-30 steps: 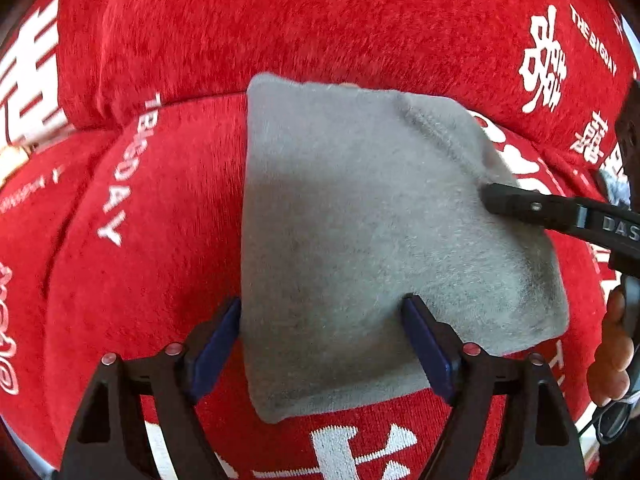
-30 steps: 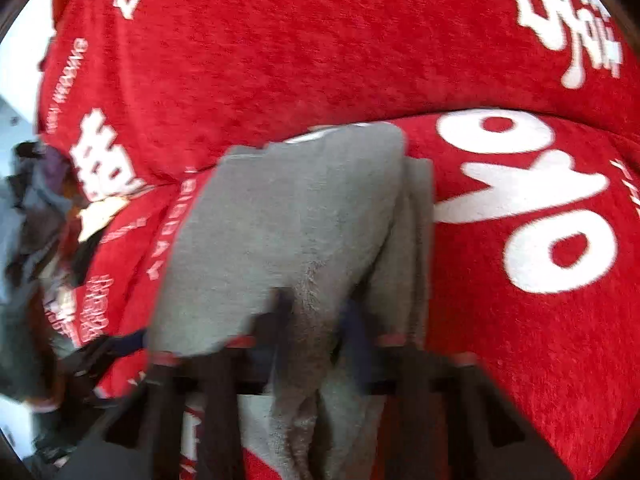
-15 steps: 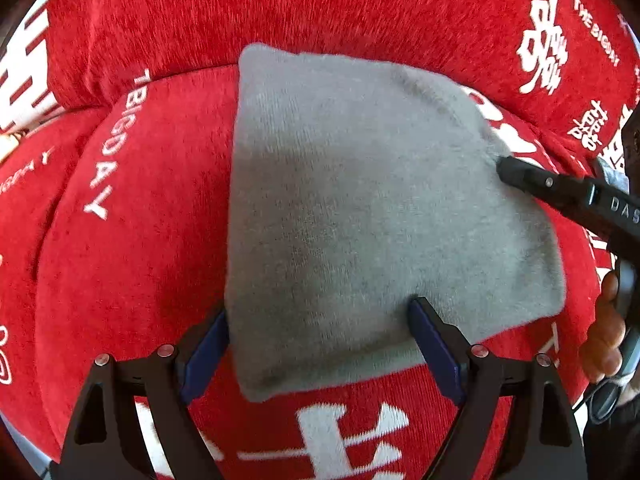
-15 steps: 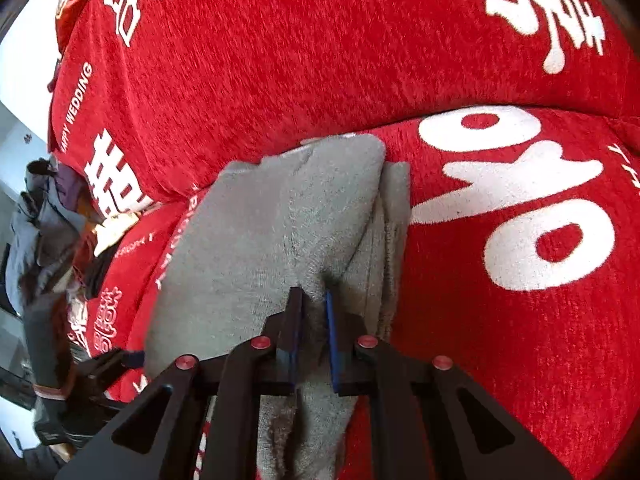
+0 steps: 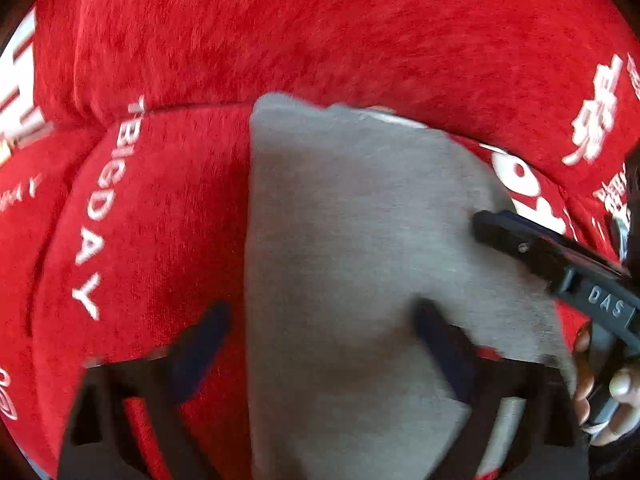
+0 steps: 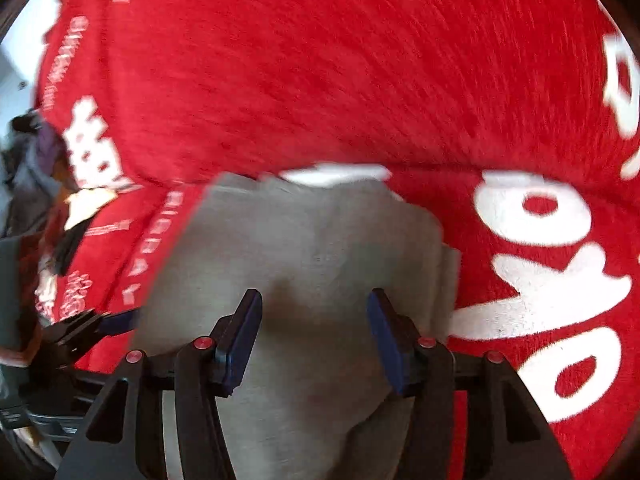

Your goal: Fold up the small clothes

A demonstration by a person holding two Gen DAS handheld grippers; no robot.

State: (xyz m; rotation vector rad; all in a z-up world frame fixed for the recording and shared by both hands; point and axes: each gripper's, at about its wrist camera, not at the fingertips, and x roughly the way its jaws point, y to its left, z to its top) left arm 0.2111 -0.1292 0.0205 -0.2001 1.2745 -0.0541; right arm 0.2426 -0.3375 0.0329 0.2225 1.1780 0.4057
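A folded grey garment (image 5: 352,240) lies on a red plush cover (image 5: 160,220) with white lettering. My left gripper (image 5: 320,332) is open, its blue pads either side of the garment's near part. My right gripper (image 6: 314,320) is open above the garment (image 6: 312,248), which shows stacked folded layers at its right edge. In the left wrist view the right gripper (image 5: 492,226) reaches in from the right over the garment's right side. The left gripper (image 6: 116,320) shows at the left of the right wrist view.
The red cover rises into a cushion back (image 6: 320,80) behind the garment. A heap of dark clothes (image 6: 28,168) lies at the far left. A hand (image 5: 600,396) holds the right gripper's handle.
My right gripper was shut on the garment's edge and has opened. Both views are blurred by motion; the garment lies flatter with its layers stacked.
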